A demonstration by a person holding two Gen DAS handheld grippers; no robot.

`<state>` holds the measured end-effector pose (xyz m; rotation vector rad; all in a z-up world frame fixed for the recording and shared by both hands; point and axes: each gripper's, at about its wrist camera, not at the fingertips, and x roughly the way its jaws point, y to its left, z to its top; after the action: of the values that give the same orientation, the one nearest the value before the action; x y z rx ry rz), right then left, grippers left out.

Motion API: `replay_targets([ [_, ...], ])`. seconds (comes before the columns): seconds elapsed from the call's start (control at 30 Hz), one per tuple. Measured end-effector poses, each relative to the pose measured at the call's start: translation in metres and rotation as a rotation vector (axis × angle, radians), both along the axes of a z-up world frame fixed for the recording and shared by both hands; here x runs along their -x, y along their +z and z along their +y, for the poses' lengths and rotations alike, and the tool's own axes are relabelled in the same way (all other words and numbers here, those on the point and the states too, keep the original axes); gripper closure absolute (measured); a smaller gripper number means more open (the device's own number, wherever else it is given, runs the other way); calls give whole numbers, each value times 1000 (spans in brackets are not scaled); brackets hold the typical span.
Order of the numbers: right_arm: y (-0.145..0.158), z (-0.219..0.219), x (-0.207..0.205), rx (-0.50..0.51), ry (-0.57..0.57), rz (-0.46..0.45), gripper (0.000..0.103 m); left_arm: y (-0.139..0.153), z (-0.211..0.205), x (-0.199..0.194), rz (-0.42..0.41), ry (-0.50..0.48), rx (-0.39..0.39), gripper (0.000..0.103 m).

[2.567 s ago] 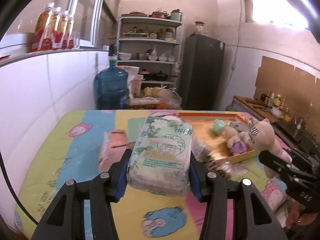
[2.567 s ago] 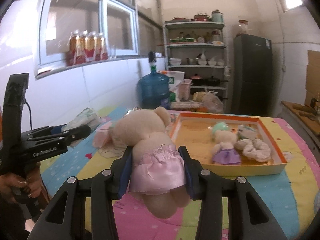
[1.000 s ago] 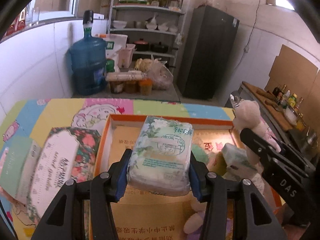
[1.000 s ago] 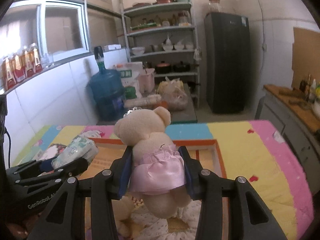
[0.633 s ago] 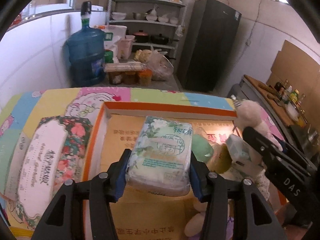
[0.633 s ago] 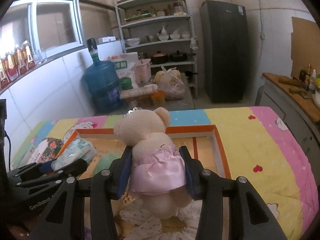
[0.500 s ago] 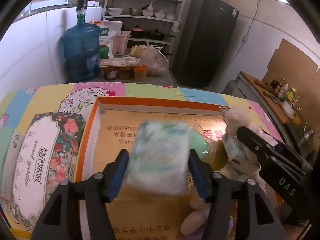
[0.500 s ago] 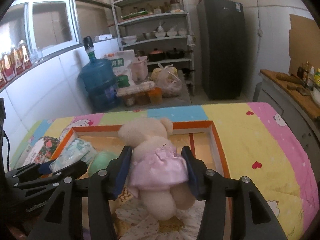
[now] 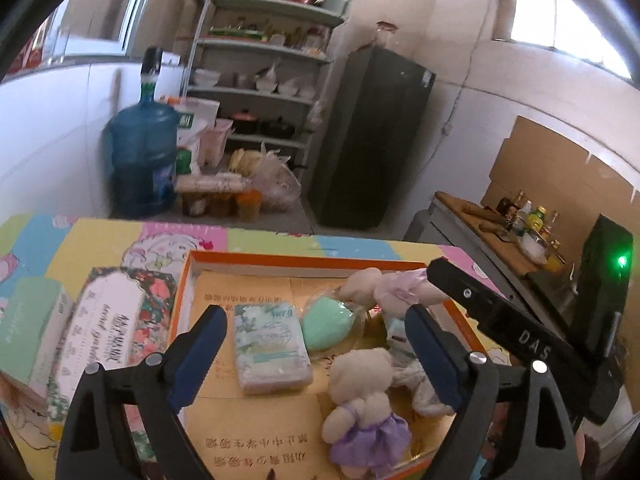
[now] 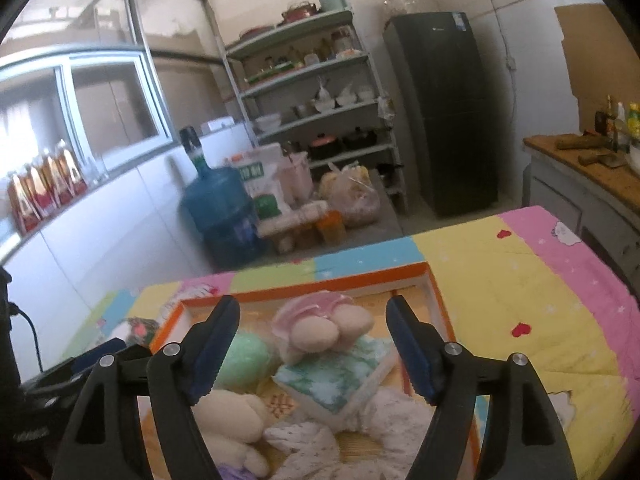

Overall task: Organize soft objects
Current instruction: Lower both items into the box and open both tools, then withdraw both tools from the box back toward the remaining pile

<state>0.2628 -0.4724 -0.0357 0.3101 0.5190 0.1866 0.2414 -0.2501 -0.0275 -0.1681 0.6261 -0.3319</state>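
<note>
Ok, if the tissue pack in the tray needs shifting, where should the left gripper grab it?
Probably across its two long sides, coming down from above. The tissue pack lies flat on the tray floor, long sides roughly in line with the left gripper fingers. Its jaws have just opened, nothing pinched.

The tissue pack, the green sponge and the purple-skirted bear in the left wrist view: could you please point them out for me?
tissue pack (image 9: 272, 346), left wrist view, middle of its printed top face
green sponge (image 9: 327, 325), left wrist view, centre of its rounded top
purple-skirted bear (image 9: 360, 376), left wrist view, back of its head
</note>
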Motion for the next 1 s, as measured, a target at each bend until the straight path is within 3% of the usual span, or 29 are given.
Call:
replay_targets([
  [0.07,5,2,7,-29,-7,-24,25,6,4,9,-39,-14,18,12],
  [0.2,20,18,30,19,-57,-94,25,19,10,39,-181,24,32,10],
  [0.4,29,40,50,59,-108,-117,25,34,14,70,-260,27,-69,10],
  [0.57,37,60,67,109,-135,-105,25,40,18,93,-299,24,-153,10],
  [0.87,51,82,101,109,-153,-98,24,49,75,120,-263,81,-109,10],
  [1.0,63,100,119,130,-152,-131,24,53,104,140,-287,113,-96,10],
])
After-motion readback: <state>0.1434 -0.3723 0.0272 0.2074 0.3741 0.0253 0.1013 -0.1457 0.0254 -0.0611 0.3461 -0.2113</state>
